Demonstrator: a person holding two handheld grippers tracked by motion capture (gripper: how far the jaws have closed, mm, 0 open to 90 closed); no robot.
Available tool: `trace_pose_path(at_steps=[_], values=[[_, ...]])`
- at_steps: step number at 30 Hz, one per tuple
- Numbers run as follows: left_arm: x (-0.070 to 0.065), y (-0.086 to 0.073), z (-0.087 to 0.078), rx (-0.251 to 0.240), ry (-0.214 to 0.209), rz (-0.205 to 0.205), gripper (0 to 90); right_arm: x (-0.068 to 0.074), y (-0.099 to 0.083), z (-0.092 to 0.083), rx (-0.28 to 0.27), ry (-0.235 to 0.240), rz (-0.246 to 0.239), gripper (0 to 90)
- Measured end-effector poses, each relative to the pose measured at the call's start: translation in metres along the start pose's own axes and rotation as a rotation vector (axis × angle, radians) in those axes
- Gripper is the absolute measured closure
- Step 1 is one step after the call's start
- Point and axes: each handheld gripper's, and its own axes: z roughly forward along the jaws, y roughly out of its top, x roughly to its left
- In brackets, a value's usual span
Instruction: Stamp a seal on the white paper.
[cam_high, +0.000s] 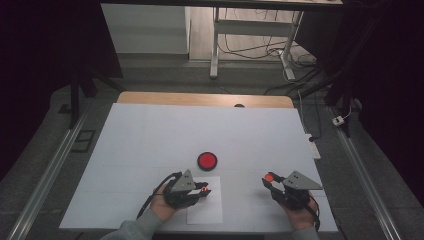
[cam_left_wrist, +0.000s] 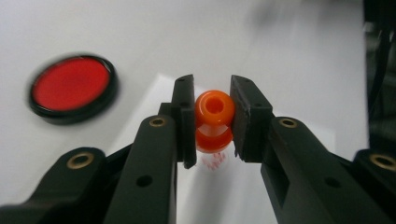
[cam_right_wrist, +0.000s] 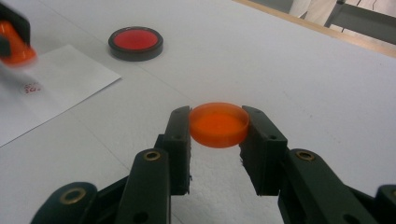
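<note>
- Gripping an orange stamp (cam_left_wrist: 214, 121), the left gripper (cam_left_wrist: 212, 119) has its jaws clamped on the stamp's sides, just above a sheet of paper (cam_left_wrist: 280, 154) bearing a red mark (cam_left_wrist: 214, 161).
- Right gripper (cam_right_wrist: 218, 125) jaws are clamped on an orange cap (cam_right_wrist: 218, 125), held between their tips above the surface (cam_right_wrist: 303, 84).
- Red ink pad (cam_left_wrist: 71, 88) lies beyond the left jaw.

Ahead of you, the red ink pad (cam_high: 207, 160) is the one raised obstacle near the middle of the tabletop (cam_high: 150, 130). The paper sheet (cam_high: 210, 210) lies flat by the near edge. Toward the far edge and both side edges you have open room.
</note>
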Motion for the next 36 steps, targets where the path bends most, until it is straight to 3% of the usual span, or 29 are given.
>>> trace_pose_path(at_steps=[4,11,36], values=[[0.005,0.002,-0.010,-0.042,-0.001,-0.035,72.3,0.001,0.000,0.001,0.006,0.004,-0.001,64.1],[0.008,0.005,-0.015,-0.065,-0.010,-0.075,72.1,0.002,0.000,0.002,0.014,0.012,-0.001,64.1],[0.018,0.014,-0.042,-0.121,-0.038,-0.118,71.9,0.004,0.000,0.004,0.017,0.020,-0.012,64.1]])
